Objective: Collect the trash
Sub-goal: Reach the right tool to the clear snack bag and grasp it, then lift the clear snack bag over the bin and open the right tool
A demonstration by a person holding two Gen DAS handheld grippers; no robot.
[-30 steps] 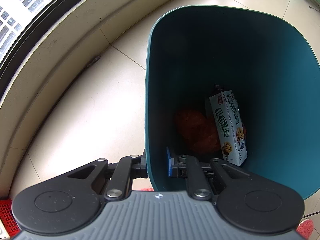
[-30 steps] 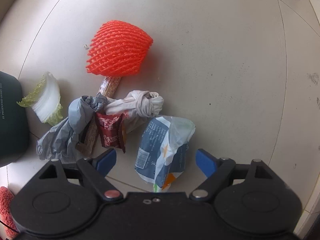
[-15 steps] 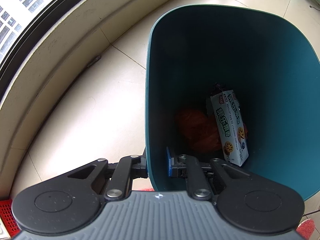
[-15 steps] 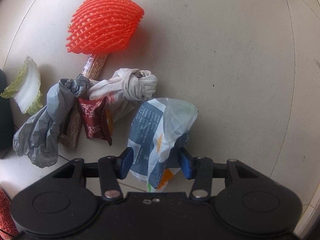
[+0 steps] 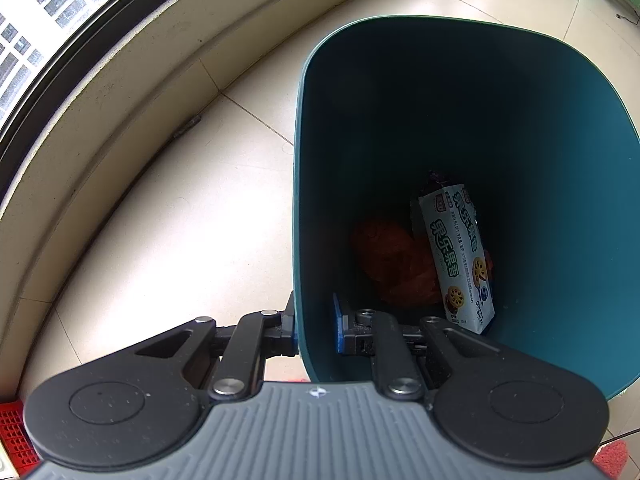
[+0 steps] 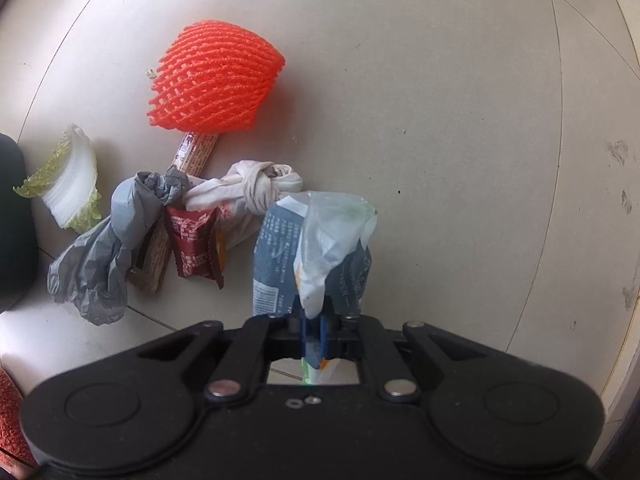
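My left gripper is shut on the near rim of the teal bin, one finger outside, one inside. In the bin lie a biscuit packet and an orange-red bag. My right gripper points down at the floor; its jaws are closing and pinch the blue-and-white wrapper, lifted a little. Left of the wrapper lie an orange foam net, a knotted white bag, a dark red sachet, a grey bag, a long stick wrapper and a cabbage leaf.
The bin's dark side shows at the left edge of the right wrist view. A raised window ledge curves along the left of the bin. A red crate sits at the lower left corner. Tiled floor stretches to the right.
My right gripper's jaws came together from wide open onto the blue-and-white wrapper, whose top now stands bunched upright. The left gripper and the bin have kept still.
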